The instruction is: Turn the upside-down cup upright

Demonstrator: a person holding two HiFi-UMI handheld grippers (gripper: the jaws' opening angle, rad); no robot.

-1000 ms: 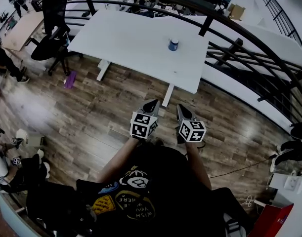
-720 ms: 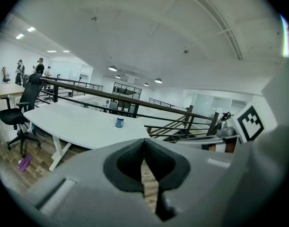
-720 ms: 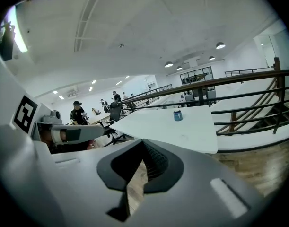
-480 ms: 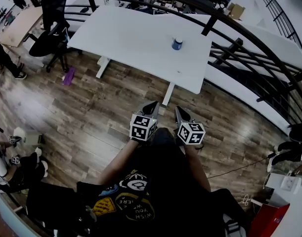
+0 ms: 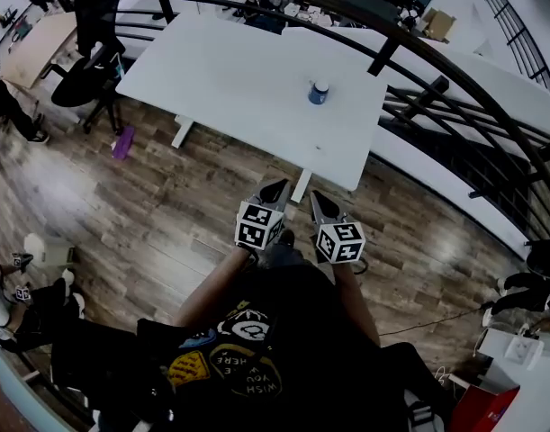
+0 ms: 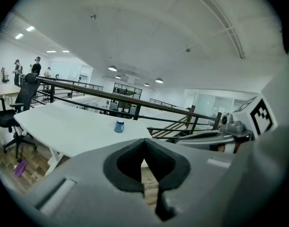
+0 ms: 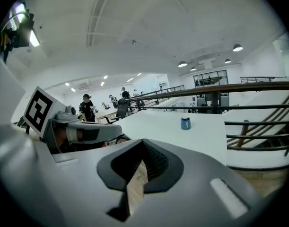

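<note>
A small blue cup (image 5: 318,92) stands upside down, its white base on top, near the right end of a white table (image 5: 229,79). It also shows far ahead as the cup (image 6: 119,126) in the left gripper view and as the cup (image 7: 185,123) in the right gripper view. My left gripper (image 5: 276,187) and right gripper (image 5: 318,198) are held side by side over the wood floor, just short of the table's near edge. Both point toward the table. The left gripper (image 6: 144,142) is shut with nothing in it. The right gripper (image 7: 144,144) is likewise shut and empty.
A dark curved railing (image 5: 437,88) runs behind and to the right of the table. A black office chair (image 5: 85,84) stands at the table's left end. White table legs (image 5: 302,185) reach the floor just ahead of the grippers. People stand at the far left.
I have stepped nearer: the table's near edge now lies closer to both grippers. The cup has not moved on the table. Both grippers stayed shut.
</note>
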